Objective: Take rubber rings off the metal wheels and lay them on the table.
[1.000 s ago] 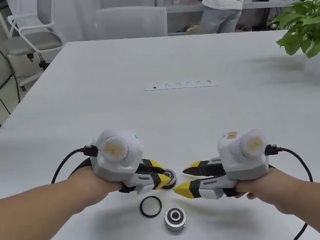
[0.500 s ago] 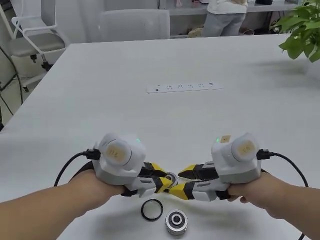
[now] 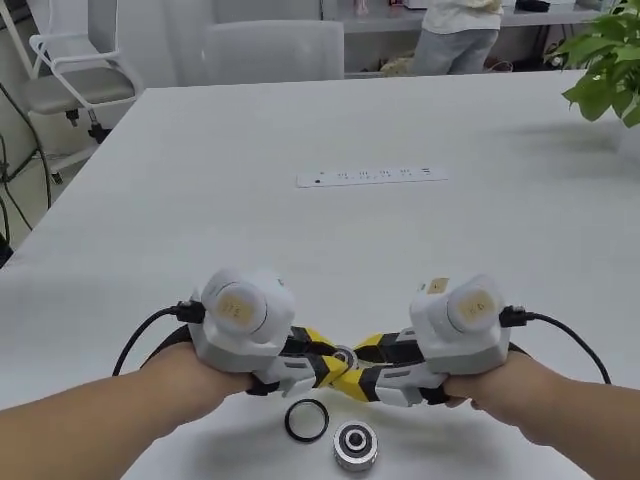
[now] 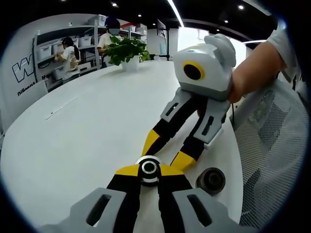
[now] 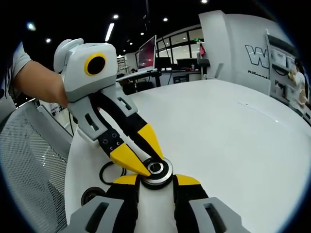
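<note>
Nearest me on the table [image 3: 300,240] lies one bare wheel [image 3: 354,445], flat on its face. A loose rubber ring [image 3: 306,420] lies just beside it on the left. I cannot settle whether the two touch. Both are clear of the tools.

Just beyond these, the two grippers meet tip to tip. My left gripper [image 3: 322,366] is clamped on the held wheel [image 3: 343,356], and its own view shows the yellow tips pressed to either side of the rim. My right gripper [image 3: 352,380] comes in from the opposite side with that wheel dead ahead at its tips, one jaw on each side. Its jaws stand apart by about the wheel's width, and I cannot tell whether they bite or merely flank it.

Governing relation: the wheel's round face tilts up toward the right gripper's camera, so the rim lies across that gripper's jaws. In my judgement the peel falls to the right gripper, drawing away from the left.

Not established: a dark band at the rim in the right gripper view may be the ring, but the left gripper's tips cover part of it.

Farther off are a power strip [image 3: 372,176] and then a plant [image 3: 605,60] at the far right.
</note>
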### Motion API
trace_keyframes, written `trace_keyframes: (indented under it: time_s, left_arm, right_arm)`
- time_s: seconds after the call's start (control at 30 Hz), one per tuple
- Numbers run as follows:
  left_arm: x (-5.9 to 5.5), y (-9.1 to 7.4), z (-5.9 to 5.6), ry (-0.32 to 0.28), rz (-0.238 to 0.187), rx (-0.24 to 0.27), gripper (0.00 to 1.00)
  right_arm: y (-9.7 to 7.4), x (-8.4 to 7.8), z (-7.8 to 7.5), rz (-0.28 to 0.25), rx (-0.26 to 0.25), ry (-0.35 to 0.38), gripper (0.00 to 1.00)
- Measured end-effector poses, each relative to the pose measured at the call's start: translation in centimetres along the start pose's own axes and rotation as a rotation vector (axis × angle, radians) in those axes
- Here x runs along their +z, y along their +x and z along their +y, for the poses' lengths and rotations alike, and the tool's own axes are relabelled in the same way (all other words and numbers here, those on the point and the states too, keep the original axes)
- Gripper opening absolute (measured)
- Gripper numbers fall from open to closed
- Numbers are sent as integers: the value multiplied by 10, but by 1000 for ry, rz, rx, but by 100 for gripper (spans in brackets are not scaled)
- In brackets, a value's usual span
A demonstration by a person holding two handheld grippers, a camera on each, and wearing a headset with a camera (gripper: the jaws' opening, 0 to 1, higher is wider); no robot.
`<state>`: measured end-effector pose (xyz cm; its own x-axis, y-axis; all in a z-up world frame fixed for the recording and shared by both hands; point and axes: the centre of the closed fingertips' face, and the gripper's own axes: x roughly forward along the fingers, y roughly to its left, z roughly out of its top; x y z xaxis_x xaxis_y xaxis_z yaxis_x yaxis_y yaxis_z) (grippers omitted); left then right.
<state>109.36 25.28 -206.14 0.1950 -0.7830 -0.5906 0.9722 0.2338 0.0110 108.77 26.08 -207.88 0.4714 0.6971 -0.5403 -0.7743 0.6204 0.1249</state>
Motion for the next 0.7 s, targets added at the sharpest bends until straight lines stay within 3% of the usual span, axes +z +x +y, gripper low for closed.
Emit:
trace_keyframes:
  time_s: [0.5,0.7]
  left_arm:
    - [0,0,1,-6,-6,12,7]
    - [-1,-1,1,-12,-6,17,7]
  right_arm:
    - [-9,-6,-1,27,7,-39,14]
    - [-12,-8,-2,42,4,-53,6]
